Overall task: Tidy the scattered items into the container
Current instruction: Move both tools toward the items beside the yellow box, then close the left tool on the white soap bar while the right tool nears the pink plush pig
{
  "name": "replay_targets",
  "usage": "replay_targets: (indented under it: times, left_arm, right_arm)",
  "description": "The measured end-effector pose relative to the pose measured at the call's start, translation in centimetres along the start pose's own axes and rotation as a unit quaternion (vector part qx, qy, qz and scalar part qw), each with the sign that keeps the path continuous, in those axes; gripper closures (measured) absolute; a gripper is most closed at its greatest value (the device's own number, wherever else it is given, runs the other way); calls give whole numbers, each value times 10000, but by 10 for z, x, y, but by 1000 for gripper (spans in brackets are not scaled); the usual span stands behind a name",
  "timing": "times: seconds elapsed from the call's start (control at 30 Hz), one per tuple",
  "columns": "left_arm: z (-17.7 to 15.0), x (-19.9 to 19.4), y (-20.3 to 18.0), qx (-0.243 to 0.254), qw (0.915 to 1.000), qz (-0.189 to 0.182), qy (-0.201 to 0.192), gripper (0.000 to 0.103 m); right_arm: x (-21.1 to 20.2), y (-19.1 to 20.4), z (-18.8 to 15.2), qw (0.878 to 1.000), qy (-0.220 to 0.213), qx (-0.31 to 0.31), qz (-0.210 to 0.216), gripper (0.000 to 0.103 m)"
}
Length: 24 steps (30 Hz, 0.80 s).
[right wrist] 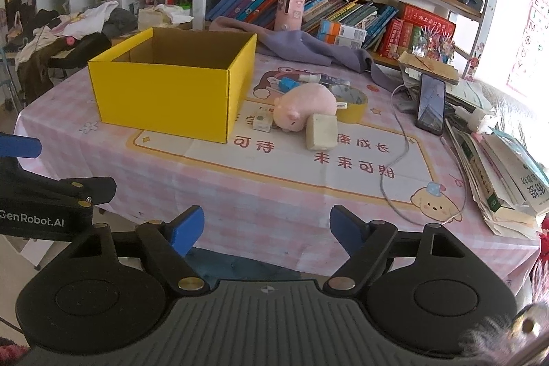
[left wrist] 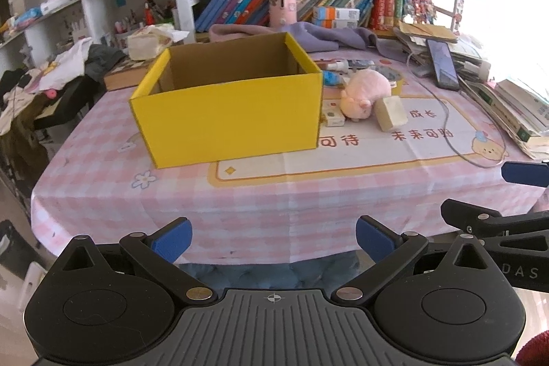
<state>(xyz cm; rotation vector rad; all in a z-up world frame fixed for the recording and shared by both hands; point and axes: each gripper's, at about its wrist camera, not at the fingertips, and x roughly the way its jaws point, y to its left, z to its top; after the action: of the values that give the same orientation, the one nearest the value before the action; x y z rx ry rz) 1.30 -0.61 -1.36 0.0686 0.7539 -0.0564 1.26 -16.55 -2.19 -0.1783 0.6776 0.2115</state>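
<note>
An open yellow cardboard box [left wrist: 226, 122] [right wrist: 164, 95] stands on the pink checked tablecloth [left wrist: 240, 194] [right wrist: 274, 180]. Right of it lie a pink plush pig [left wrist: 365, 93] [right wrist: 305, 107], a pale block [left wrist: 391, 112] [right wrist: 320, 131], a small carton [left wrist: 333, 117] [right wrist: 262, 120], a yellow tape roll [right wrist: 351, 105] and small bottles [right wrist: 308, 79]. My left gripper [left wrist: 273, 240] is open and empty before the table's near edge. My right gripper [right wrist: 267, 234] is open and empty beside it, also short of the table.
A phone [right wrist: 430, 105] [left wrist: 444, 64] leans on a stack of books and papers [right wrist: 501, 174] at the right, with a cable [right wrist: 399, 160] trailing over the cloth. A purple cloth [right wrist: 308, 48] lies behind the box. Bookshelves stand behind; a chair with clothes [right wrist: 58, 43] stands at left.
</note>
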Motion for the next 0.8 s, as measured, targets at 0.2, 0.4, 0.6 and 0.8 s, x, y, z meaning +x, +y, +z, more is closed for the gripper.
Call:
replay_targets:
  times: [0.2,0.4,0.6,0.8]
  left_arm:
    - [9,10,-14,125,9998,-125,14,1]
    - [19,23,-27,186,9995,-243,18,1]
    - [35,41,-44,306,9987,-408,-5,1]
    - [53,59,-63,442,9977,-499,-110,5]
  right_arm:
    - [6,-16,1,9999,38,124,-77,23]
    - [15,-33,3,9996,77,226,-158,23]
    - [27,-54,9,9991,93,318,-279,23]
    - [44,-80,16,9984,127,406,-362,23]
